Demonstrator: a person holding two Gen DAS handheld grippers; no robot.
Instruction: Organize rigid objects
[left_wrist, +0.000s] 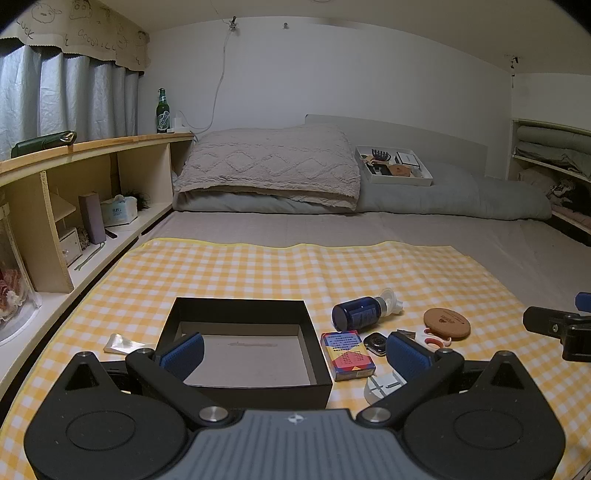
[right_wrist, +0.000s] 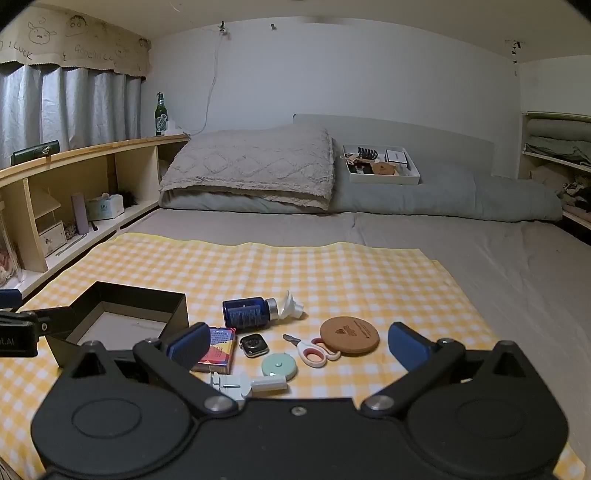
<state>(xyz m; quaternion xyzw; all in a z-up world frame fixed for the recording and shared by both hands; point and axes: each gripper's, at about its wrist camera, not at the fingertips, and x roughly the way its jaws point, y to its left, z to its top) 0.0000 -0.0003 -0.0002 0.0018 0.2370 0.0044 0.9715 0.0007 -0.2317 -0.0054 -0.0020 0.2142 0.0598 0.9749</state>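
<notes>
Yellow checked cloth (right_wrist: 332, 266) covered the bed, keeping your clutter together. Both claws, left claw (left_wrist: 295, 350) and right claw (right_wrist: 295, 343), gaped empty. Bottle (right_wrist: 245, 312), watch (right_wrist: 253, 345) and scissors (right_wrist: 314, 352) lay at three o'clock from the empty black box (left_wrist: 243, 350), likely awaiting it.

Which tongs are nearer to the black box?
Left. The left tongs hover open right over the black box, one pad above its floor. The right tongs hover open beside it, over the scissors and watch.
</notes>
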